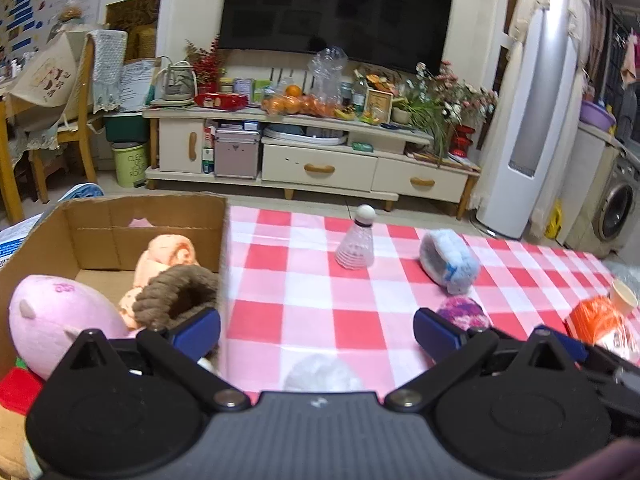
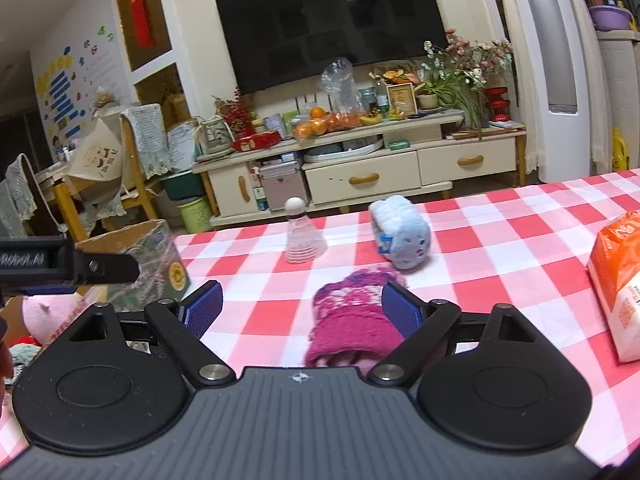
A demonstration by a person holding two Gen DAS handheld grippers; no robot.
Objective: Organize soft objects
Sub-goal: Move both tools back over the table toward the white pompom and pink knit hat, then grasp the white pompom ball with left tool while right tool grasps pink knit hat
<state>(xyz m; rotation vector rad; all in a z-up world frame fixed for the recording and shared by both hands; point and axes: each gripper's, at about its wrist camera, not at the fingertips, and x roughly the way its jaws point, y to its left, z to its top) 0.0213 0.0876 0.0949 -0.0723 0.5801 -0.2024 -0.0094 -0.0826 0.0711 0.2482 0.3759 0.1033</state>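
Note:
A cardboard box (image 1: 160, 216) stands at the table's left edge and holds a pink plush pig (image 1: 60, 320), a peach plush (image 1: 164, 260) and a brown knitted piece (image 1: 176, 292). My left gripper (image 1: 316, 330) is open and empty beside the box, over a white fluffy thing (image 1: 320, 372). My right gripper (image 2: 302, 308) is open, with a magenta knitted glove (image 2: 352, 320) lying between its fingers, against the right pad (image 2: 402, 310). A light blue soft roll (image 2: 400, 236) and a shuttlecock (image 2: 302, 240) stand farther back. The glove also shows in the left wrist view (image 1: 464, 312).
The table has a red-and-white checked cloth (image 2: 500, 264). An orange-and-white packet (image 2: 620, 280) lies at the right, with a paper cup (image 1: 624, 296) near it. The left gripper's body (image 2: 48, 264) shows at the left of the right wrist view. A TV cabinet (image 1: 312, 160) stands beyond the table.

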